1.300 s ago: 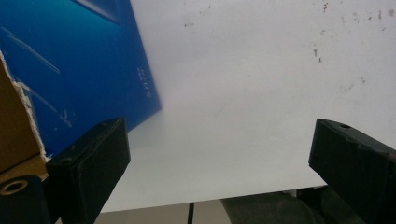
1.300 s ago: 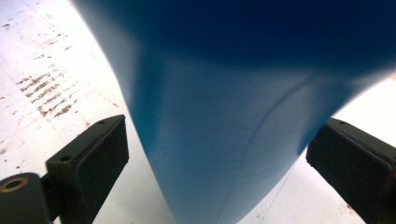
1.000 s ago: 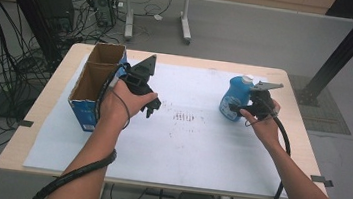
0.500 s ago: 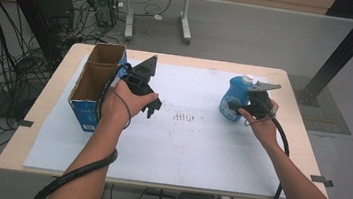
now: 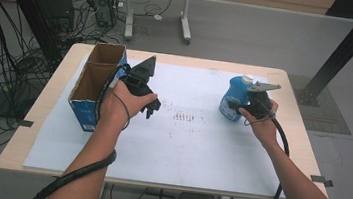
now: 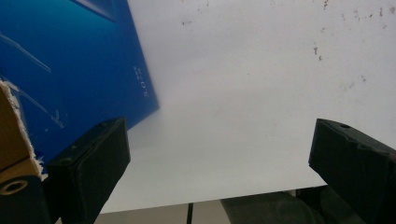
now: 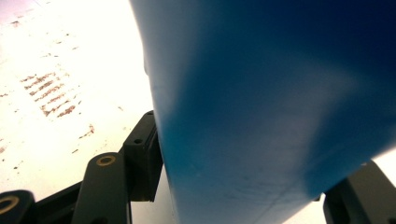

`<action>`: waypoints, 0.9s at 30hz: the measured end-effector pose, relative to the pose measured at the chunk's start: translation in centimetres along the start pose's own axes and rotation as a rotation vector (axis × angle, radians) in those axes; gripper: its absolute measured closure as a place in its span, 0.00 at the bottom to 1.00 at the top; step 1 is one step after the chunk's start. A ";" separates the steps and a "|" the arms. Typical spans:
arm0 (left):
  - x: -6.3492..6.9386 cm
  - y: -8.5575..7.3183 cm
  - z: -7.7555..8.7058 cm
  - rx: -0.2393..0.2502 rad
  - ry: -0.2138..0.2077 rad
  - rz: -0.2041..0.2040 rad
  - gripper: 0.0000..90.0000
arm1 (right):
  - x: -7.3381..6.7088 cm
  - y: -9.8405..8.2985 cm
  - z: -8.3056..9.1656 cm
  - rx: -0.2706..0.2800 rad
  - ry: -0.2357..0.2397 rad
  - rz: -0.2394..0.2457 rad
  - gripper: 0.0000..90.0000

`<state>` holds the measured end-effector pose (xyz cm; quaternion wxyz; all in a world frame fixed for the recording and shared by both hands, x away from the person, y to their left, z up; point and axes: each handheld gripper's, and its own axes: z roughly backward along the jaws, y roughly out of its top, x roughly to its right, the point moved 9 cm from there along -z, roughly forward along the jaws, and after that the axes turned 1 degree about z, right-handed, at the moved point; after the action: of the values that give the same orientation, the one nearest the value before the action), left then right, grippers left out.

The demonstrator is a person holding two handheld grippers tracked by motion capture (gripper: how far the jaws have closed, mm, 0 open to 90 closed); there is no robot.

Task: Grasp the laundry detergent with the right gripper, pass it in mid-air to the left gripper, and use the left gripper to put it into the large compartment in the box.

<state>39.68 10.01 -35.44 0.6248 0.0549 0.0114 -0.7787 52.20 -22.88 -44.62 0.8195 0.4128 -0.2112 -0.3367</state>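
While the high view places the right tool (image 5: 238,106) at the blue bottle (image 5: 234,97), its own view shows jaws just closing, pressing the bottle; the left tool (image 6: 219,163), at nine o'clock, gapes wide beside the box (image 6: 70,70).

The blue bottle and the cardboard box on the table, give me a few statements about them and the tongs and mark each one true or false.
1. The right tongs are closed on the blue bottle. True; their jaws have just been closing, and the bottle sits between them.
2. The bottle lies on its side. False: it stands upright, white cap on top.
3. The left tongs are open with nothing between the jaws. True.
4. The cardboard box is at the table's right edge. False: it is on the left side, beside the left tongs.
5. The box is shut. False: its top is open.
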 end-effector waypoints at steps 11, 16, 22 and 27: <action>-0.1 -0.1 0.1 0.005 -0.002 -0.003 0.06 | 0.0 0.0 0.0 -0.002 0.008 -0.007 0.45; -0.3 -0.3 0.2 0.005 -0.003 -0.001 0.06 | 0.0 0.0 0.0 -0.002 0.007 -0.005 0.45; -0.4 -0.4 0.4 0.008 -0.001 0.003 0.06 | 0.0 0.0 0.0 -0.002 0.006 -0.003 0.45; -0.5 -0.4 0.6 0.014 0.001 0.006 0.06 | 0.0 0.0 0.0 -0.002 0.008 -0.003 0.45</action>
<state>39.32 10.55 -34.83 0.6266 0.0595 0.0060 -0.7771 52.18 -22.90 -44.59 0.8203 0.4135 -0.2070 -0.3364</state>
